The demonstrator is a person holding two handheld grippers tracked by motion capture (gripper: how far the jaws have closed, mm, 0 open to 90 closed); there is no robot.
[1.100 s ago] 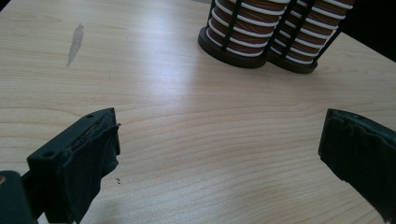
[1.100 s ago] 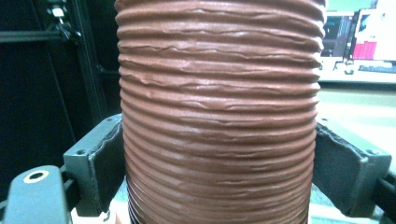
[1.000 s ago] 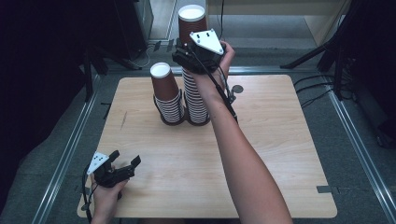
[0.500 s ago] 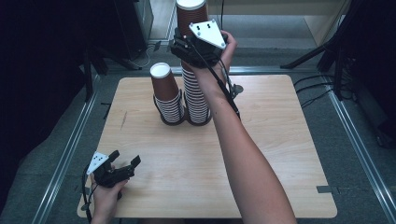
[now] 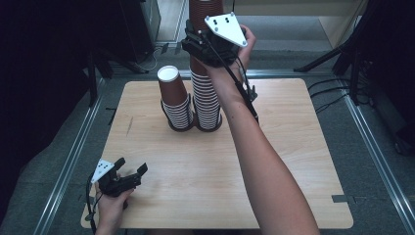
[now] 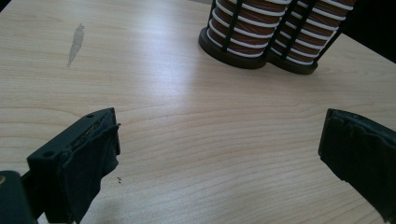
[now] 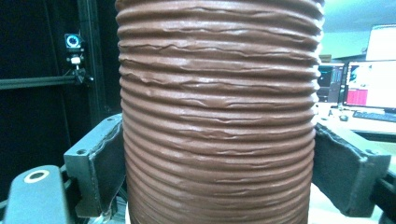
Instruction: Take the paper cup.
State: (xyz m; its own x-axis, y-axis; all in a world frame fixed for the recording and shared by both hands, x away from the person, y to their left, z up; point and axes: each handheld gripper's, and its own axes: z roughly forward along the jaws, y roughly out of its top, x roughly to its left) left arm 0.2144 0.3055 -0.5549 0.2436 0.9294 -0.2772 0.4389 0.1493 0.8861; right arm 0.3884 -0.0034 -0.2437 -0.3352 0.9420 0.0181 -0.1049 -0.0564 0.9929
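Observation:
Two stacks of brown paper cups stand in black holders at the table's far middle: a short stack (image 5: 175, 100) and a taller stack (image 5: 205, 100), both also in the left gripper view (image 6: 243, 28). High above the taller stack, my right gripper (image 5: 195, 41) is shut on a ribbed brown cup (image 5: 204, 10). In the right gripper view both pads press the cup's sides (image 7: 219, 93). Whether the cup is free of the stack below is hidden by the hand. My left gripper (image 5: 132, 174) rests open near the table's front left corner, with bare wood between its jaws (image 6: 219, 144).
The wooden table (image 5: 293, 147) has metal rails along both sides. Black stands and cables (image 5: 337, 93) lie on the floor to the right and behind. Lit monitors (image 7: 369, 84) stand far behind the cup in the right gripper view.
My right gripper has risen with the cup, which now reaches past the top edge of the high view. The left gripper has stayed still.

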